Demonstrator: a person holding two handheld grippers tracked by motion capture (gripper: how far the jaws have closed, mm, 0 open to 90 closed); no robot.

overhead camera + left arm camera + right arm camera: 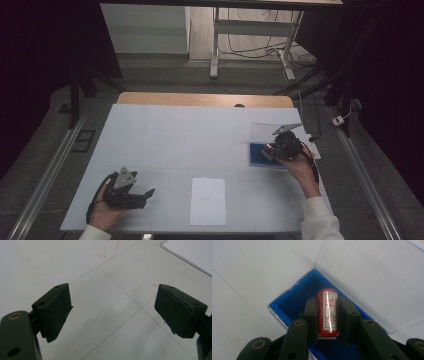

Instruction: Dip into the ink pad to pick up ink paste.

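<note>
My right gripper (327, 315) clamped on red cylindrical stamp (327, 312), over blue-lined clear case (287, 302). My left gripper (112, 312) wide open, empty, well left of case, near paper sheet (208, 201).

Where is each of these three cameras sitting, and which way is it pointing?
High view: above the table, looking forward and down; both forearms, left gripper and right gripper show.
Left gripper view: on the left gripper, open jaws over bare table.
Right gripper view: on the right gripper, shut on a red stamp above the blue box.
Shared: the blue box, in high and right gripper views.
</note>
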